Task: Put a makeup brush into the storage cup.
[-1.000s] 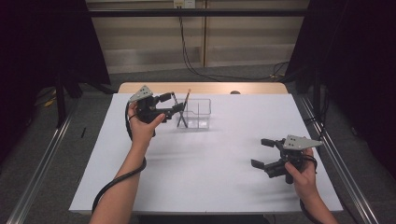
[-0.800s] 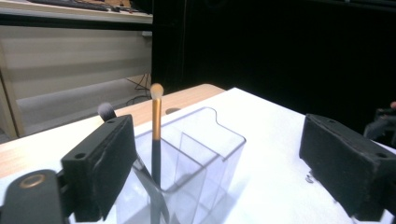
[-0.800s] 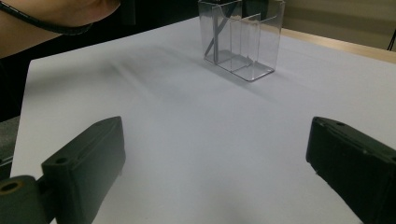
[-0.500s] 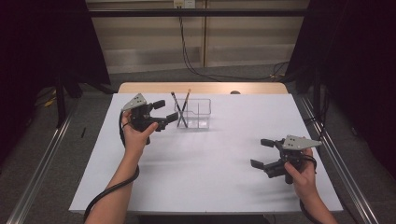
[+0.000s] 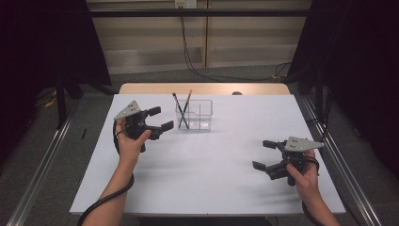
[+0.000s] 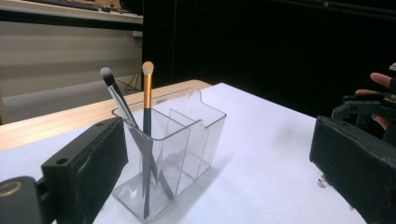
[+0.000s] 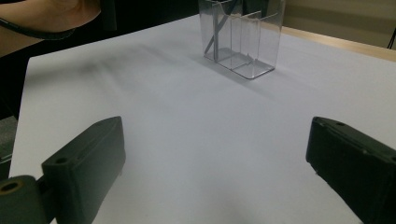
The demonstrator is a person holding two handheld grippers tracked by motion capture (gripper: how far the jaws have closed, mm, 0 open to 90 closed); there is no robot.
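Observation:
A clear plastic organiser (image 5: 194, 114) (image 6: 173, 147) (image 7: 242, 35) with several compartments stands at the back middle of the white table. Two makeup brushes lean crossed in its left end compartment: a black-handled one (image 5: 178, 109) (image 6: 115, 93) and a gold-handled one (image 5: 186, 105) (image 6: 147, 95). My left gripper (image 5: 161, 118) (image 6: 219, 172) is open and empty, a short way left of the organiser with its jaws toward it. Over the table's front right my right gripper (image 5: 264, 154) (image 7: 215, 168) hangs open and empty, jaws pointing left.
The white table top (image 5: 211, 155) sits on a wooden desk whose edge (image 5: 202, 88) shows behind it. Metal rails (image 5: 42, 160) run along the floor on both sides. Cables (image 5: 197, 66) hang down the back wall.
My left gripper has drawn back to the left, away from the organiser, and stands open. The two brushes stay in the organiser. The right gripper has not moved.

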